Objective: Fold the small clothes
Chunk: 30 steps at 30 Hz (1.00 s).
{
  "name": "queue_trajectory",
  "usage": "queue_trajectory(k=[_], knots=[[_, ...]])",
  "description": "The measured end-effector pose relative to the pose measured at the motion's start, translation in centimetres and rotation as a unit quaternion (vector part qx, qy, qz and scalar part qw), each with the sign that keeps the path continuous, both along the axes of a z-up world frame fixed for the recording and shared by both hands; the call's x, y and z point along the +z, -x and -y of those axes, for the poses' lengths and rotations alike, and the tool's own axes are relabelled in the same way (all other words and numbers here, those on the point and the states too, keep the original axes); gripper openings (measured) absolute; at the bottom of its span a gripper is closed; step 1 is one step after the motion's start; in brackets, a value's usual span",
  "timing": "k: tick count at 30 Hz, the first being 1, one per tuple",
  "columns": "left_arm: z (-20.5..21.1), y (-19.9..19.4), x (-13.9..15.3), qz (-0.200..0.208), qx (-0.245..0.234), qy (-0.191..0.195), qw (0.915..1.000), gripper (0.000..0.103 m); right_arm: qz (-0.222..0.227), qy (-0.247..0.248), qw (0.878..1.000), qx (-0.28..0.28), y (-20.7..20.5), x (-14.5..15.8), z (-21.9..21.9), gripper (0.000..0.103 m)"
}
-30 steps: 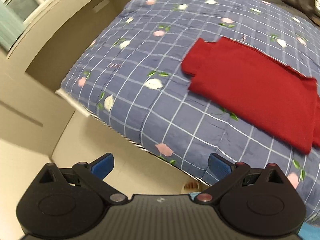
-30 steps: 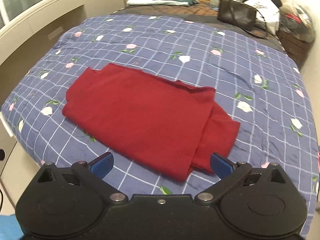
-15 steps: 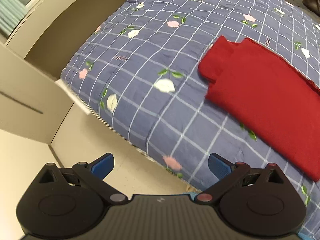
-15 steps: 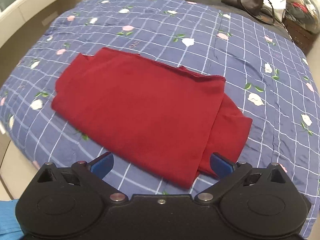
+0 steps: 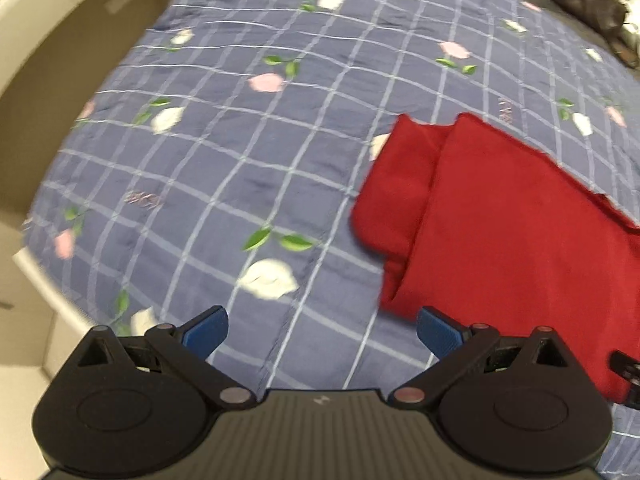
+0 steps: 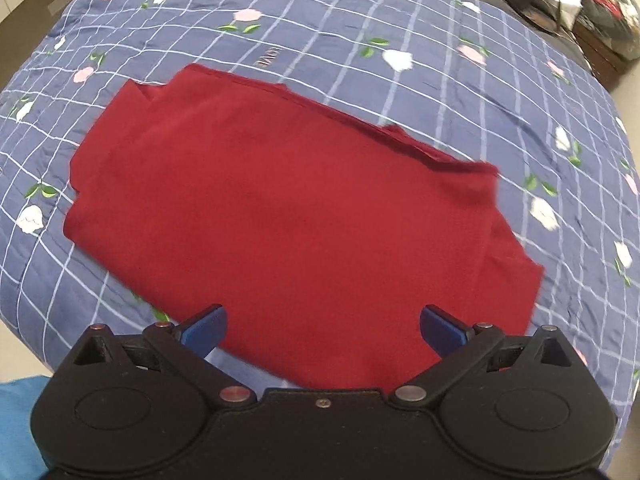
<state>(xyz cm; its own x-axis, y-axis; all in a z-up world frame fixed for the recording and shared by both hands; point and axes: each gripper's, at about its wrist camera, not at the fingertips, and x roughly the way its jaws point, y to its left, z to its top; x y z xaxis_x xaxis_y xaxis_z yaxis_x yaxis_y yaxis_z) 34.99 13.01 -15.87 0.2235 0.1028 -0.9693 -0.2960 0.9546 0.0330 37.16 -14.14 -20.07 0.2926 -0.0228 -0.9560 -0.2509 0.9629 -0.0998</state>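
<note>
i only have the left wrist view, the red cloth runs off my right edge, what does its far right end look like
Observer: In the right wrist view the red cloth ends in a lower layer sticking out past the top fold.
Operator: is the right hand-held gripper holding it
Observer: No, the right hand-held gripper is open, over the cloth's near edge.
Operator: anything else past my right edge
Observer: Cluttered bags sit past the blanket's far right corner.

Red garment (image 6: 288,216) on floral bedspread (image 6: 400,20)
</note>
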Motion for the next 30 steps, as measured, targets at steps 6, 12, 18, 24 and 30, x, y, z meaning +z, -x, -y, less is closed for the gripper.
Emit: queue_trajectory(k=[6, 12, 18, 24, 30], knots=[[-1.2, -1.7, -3.0, 0.004, -0.043, 0.028, 0.9987, 0.102, 0.005, 0.013, 1.0, 0.012, -2.8, -2.0, -3.6, 0.102], [-0.9, -3.2, -6.2, -0.008, -0.076, 0.046, 0.996, 0.102, -0.002, 0.014, 1.0, 0.008, -3.6, -4.1, -4.8, 0.102], [-0.3, -4.7, -8.3, -0.012, -0.095, 0.088, 0.9915, 0.102, -0.055, 0.055, 0.997, 0.009, -3.5, -8.1, -4.9, 0.102], [0.3, -5.8, -10.8, -0.064, -0.117, 0.152, 0.9793, 0.102, -0.089, 0.055, 0.994, -0.027, -2.5, -9.8, -4.0, 0.102], [-0.4, -6.1, -12.0, -0.083, -0.079, 0.197, 0.9738, 0.081, -0.093, 0.045, 0.994, -0.031, -2.6, -10.1, -3.2, 0.103]])
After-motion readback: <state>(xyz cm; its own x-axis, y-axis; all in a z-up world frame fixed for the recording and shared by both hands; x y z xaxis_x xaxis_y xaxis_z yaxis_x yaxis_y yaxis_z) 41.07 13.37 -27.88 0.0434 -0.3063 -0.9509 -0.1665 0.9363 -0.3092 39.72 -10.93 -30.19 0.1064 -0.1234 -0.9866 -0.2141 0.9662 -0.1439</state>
